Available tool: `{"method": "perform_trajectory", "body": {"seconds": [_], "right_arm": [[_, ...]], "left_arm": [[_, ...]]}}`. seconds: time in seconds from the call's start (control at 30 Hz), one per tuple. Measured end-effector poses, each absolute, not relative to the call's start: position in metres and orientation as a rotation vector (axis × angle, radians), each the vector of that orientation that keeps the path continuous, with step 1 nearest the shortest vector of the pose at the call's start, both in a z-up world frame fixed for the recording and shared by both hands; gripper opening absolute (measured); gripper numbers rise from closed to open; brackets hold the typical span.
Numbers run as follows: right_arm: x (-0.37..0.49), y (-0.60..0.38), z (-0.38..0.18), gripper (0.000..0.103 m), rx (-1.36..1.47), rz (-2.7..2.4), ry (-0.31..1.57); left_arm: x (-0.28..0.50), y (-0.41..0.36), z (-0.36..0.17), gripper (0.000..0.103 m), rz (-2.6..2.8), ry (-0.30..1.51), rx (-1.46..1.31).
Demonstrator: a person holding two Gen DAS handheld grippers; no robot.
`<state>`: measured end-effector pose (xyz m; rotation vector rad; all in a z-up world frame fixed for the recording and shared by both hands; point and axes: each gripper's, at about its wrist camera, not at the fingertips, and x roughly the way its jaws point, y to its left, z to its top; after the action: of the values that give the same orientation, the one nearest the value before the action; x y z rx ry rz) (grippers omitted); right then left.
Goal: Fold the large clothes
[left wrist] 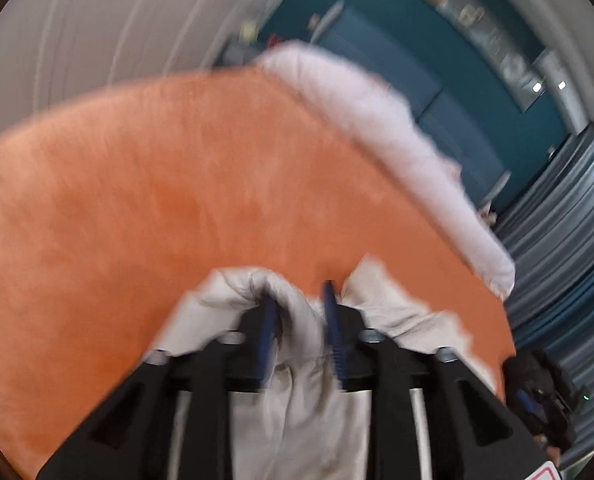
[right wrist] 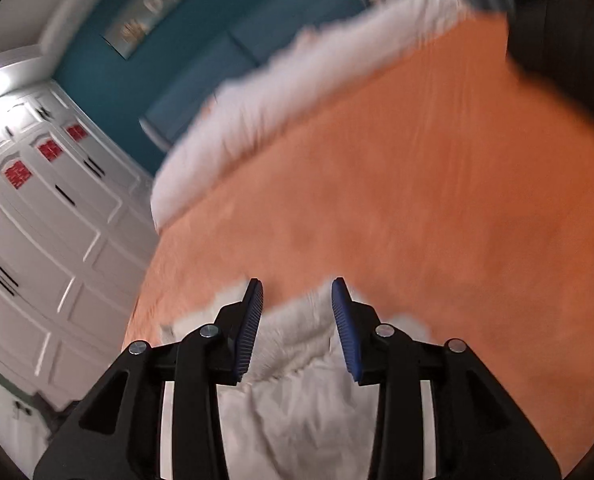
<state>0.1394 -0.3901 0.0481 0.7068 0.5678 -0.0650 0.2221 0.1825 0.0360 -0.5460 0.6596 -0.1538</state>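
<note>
light: soft, even | heavy motion blur | fisheye edges dark, curved

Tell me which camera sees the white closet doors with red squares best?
The right wrist view. The white closet doors fill its left side, with red squares and dark handles showing, though a bit blurred. The left wrist view shows only pale, smeared panels at its top left, with no red squares visible.

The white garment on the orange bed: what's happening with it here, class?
A person holds a two-finger gripper in each hand over an orange bed cover. The left gripper has a bunch of the white garment pinched between its blue pads. The right gripper is open, its pads apart with the garment's edge lying between and below them, not gripped. A white pillow lies along the far side of the bed. Both views are motion-blurred, and no fold can be made out.
</note>
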Motion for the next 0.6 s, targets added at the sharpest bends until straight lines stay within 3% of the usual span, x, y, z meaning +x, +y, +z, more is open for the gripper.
{"method": "perform_trajectory", "body": {"seconds": [0.03,0.07,0.13,0.23,0.37,0.47,0.6], "right_arm": [[0.133,-0.383,0.065,0.035,0.650,-0.065,0.550],[0.131,-0.373,0.075,0.035,0.609,-0.052,0.548],[0.136,-0.337,0.090,0.032,0.516,0.017,0.555],[0.157,-0.267,0.089,0.025,0.333,0.130,0.638],[0.186,-0.186,0.056,0.009,0.088,0.197,0.770],[0.209,-0.168,0.029,0.008,0.033,0.184,0.859],[0.228,-0.181,0.003,0.000,0.086,0.142,0.932]], "left_arm": [[0.208,0.182,0.059,0.046,-0.099,0.581,-0.491],[0.201,0.179,0.070,0.052,-0.085,0.541,-0.461],[0.191,0.159,0.095,0.053,-0.100,0.455,-0.372],[0.198,0.105,0.098,0.053,-0.208,0.509,-0.256],[0.214,0.037,0.059,0.053,-0.296,0.654,-0.119],[0.230,0.011,0.024,0.053,-0.297,0.749,-0.074],[0.246,0.010,-0.008,0.053,-0.242,0.823,-0.076]]}}
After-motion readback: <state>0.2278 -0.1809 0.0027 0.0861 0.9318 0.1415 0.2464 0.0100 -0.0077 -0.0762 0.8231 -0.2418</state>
